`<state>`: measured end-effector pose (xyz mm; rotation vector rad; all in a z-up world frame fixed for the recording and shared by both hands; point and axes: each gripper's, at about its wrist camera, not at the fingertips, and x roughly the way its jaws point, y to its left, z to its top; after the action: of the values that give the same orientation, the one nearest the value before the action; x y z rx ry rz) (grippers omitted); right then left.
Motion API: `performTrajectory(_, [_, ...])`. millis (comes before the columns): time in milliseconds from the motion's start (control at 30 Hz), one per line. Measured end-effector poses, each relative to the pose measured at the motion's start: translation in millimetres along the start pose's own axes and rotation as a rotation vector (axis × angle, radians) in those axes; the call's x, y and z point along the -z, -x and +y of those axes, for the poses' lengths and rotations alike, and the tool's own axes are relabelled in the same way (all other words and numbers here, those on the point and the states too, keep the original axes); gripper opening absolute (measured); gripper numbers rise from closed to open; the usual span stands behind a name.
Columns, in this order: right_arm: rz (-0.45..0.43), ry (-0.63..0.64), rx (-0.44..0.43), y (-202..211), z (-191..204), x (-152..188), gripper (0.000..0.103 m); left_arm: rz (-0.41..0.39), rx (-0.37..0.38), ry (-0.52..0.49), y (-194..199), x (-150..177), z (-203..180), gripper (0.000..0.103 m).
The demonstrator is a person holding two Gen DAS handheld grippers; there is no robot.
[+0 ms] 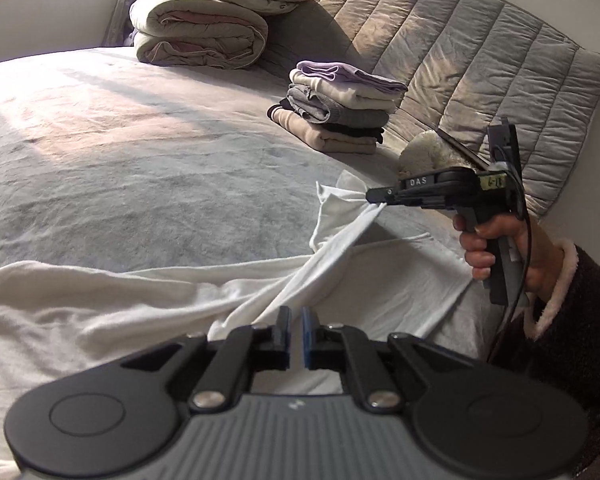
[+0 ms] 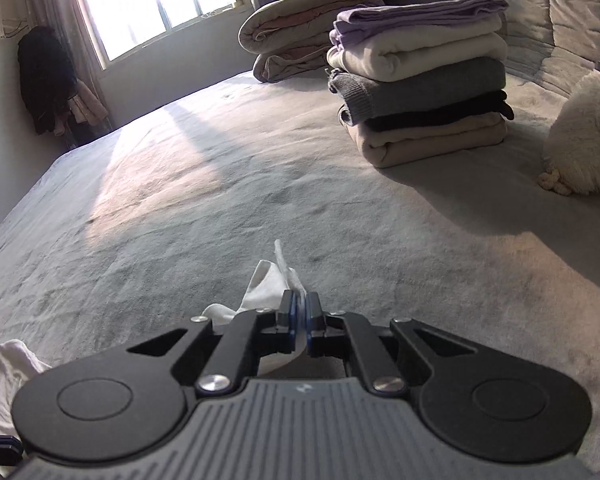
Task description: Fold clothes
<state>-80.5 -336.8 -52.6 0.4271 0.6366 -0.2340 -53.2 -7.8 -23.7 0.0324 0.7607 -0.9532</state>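
Bed (image 2: 220, 184) open ahead-left; folded stack (image 2: 420, 92), plush toy (image 2: 580, 144) block right.

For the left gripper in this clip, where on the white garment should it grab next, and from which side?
The right gripper pinches one corner of the white garment, lifting a taut strip. The left gripper looks nearly shut, seemingly empty. It should probably take the flat edge lying on the bed to its left, coming low from the near side, where the hem lies exposed.

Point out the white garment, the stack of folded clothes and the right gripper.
white garment (image 1: 340, 256): left wrist view, stretched strip.
stack of folded clothes (image 2: 420, 88): right wrist view, grey layer.
right gripper (image 2: 300, 312): right wrist view, between fingertips.
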Motion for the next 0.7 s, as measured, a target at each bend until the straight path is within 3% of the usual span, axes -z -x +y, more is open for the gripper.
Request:
performTrajectory(133, [0.036, -0.110, 0.019, 6, -30, 4, 0.004, 0.033, -0.012, -0.012, -35, -28, -14, 0.030])
performTrajectory(233, [0.020, -0.146, 0.032, 12, -47, 2, 0.006, 0.062, -0.011, -0.028, -66, -52, -26, 0.036])
performTrajectory(300, [0.026, -0.208, -0.004, 15, -59, 0, 0.017, 0.082, -0.010, -0.038, -87, -68, -33, 0.041])
performTrajectory(400, [0.048, -0.303, -0.092, 13, -69, -5, 0.018, 0.113, 0.006, -0.015, -122, -92, -37, 0.042])
performTrajectory(500, [0.100, -0.313, -0.150, 4, -64, -10, 0.018, 0.146, 0.044, 0.059, -157, -112, -32, 0.041])
performTrajectory(700, [0.202, -0.438, -0.208, -20, -69, -9, 0.021, 0.232, 0.091, 0.201, -205, -121, -19, 0.037])
